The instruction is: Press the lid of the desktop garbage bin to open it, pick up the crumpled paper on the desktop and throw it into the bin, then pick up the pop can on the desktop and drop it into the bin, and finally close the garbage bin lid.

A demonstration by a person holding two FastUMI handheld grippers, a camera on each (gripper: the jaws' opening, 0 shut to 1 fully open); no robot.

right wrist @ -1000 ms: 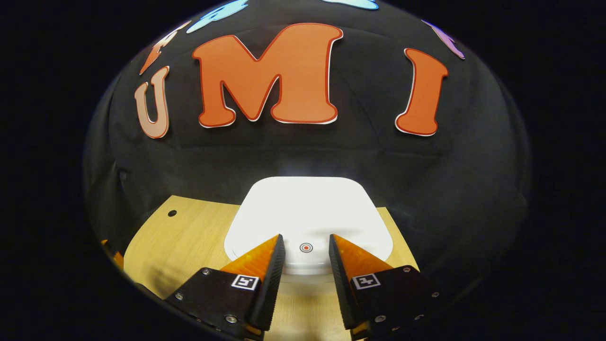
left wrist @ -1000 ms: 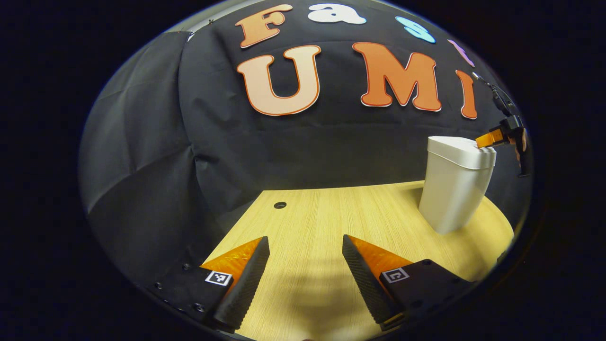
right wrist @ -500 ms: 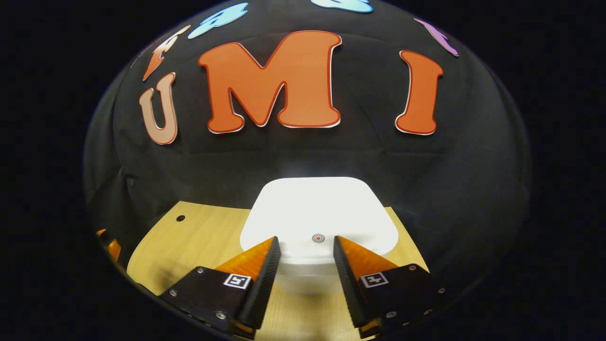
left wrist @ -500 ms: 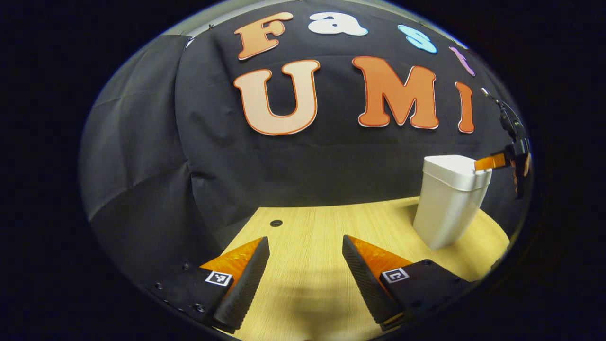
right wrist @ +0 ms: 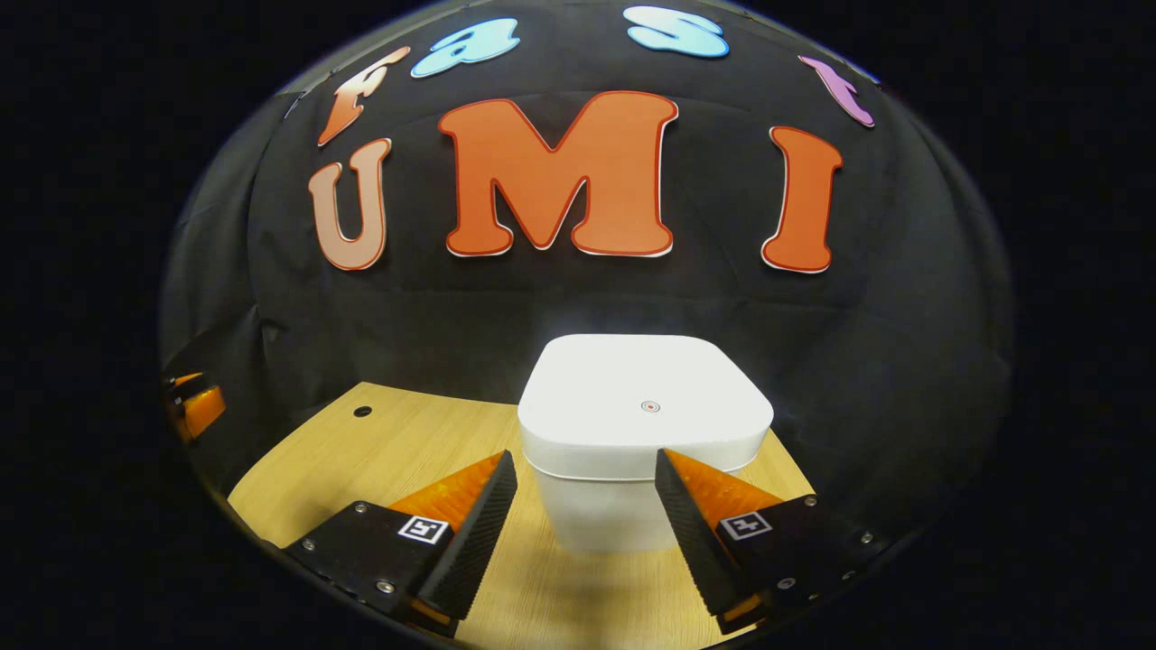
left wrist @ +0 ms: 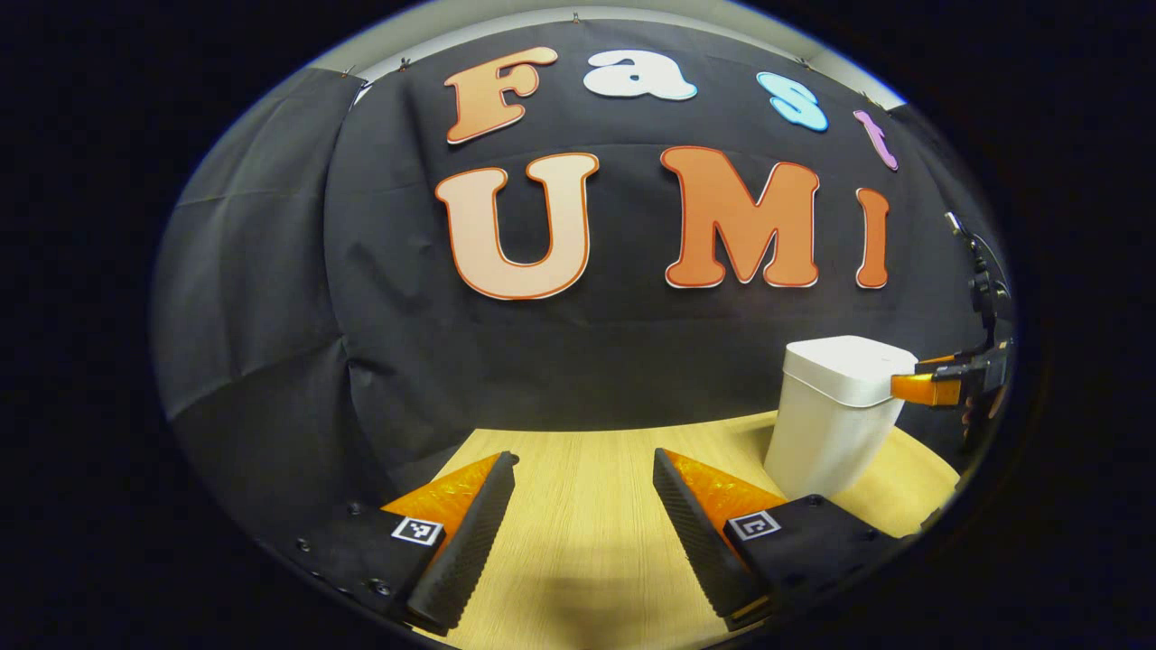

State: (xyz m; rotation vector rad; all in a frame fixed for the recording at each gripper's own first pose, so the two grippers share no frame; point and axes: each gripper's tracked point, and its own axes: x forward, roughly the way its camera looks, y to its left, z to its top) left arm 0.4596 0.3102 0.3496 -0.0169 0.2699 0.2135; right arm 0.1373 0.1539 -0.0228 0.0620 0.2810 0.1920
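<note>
In the right gripper view, a white garbage bin (right wrist: 623, 487) stands upright at 6 o'clock on a wooden desk (right wrist: 379, 460), its lid (right wrist: 646, 406) closed. The right gripper (right wrist: 585, 462) hovers before it, fingers spread apart, holding nothing. In the left gripper view, the left gripper (left wrist: 583, 465) is likewise open and empty above the desk, with the bin at 4 o'clock.

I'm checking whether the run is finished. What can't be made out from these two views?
- Bin's inside: both views, hidden by its shut lid.
- Table nearer than the hand-held grippers: cut off by each view's lower edge.
- Right hand-held gripper: left gripper view, clipped at the right edge, opening unreadable there.
</note>
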